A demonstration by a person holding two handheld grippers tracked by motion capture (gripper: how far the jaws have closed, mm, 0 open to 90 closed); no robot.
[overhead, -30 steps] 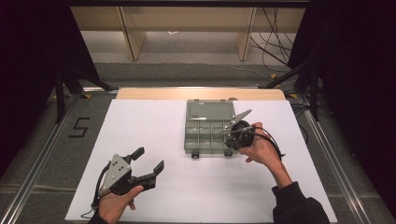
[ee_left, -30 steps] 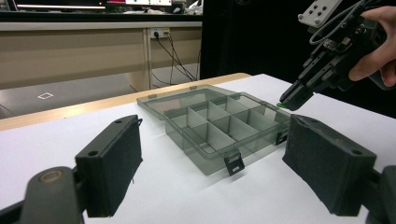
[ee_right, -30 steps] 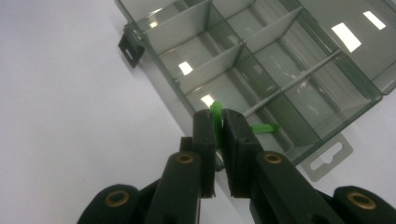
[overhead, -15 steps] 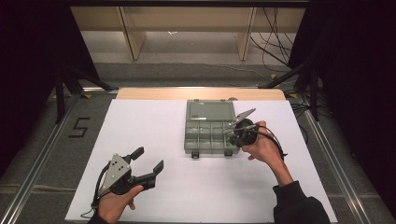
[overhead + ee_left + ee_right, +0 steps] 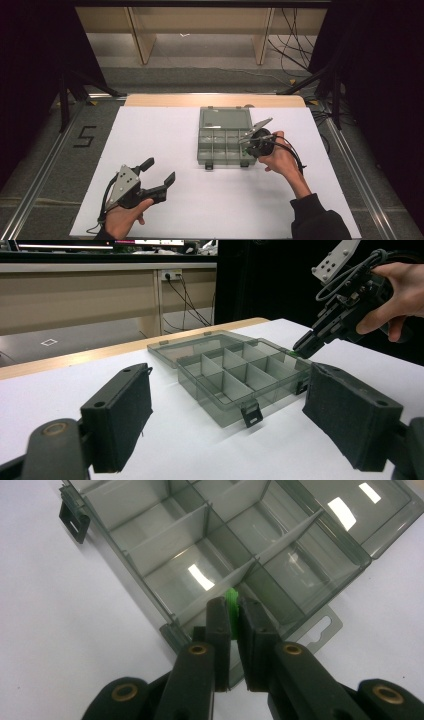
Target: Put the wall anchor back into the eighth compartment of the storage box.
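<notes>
Your left claw (image 5: 161, 170) sits low over the near left part of the white counter (image 5: 165, 130), well apart from the box, with its pads spread wide and nothing between them. It is out of the way there, but if you swing it in to help, the spread pads can catch the two small latches (image 5: 251, 415) on the box's near edge and skid the whole box across the sheet.

In the middle lies the grey compartment box (image 5: 223, 144), lid (image 5: 225, 119) folded flat open behind it. It is light and sits loose on a smooth sheet, so any downward knock on a wall or a thin divider (image 5: 216, 587) can tilt or push it.

At the right, your right claw (image 5: 234, 609) is clenched on a small green piece (image 5: 231, 600), which pokes out just past the fingertips, right above the box's right-hand edge, where a divider meets the outer wall. That is the main risk: let go here and the piece can land on top of the divider or the rim and bounce into the wrong compartment or out onto the counter. So little of it shows between the pads that it may also slip or twist if you tip the wrist. Move clearly over one compartment, go lower, then release
</notes>
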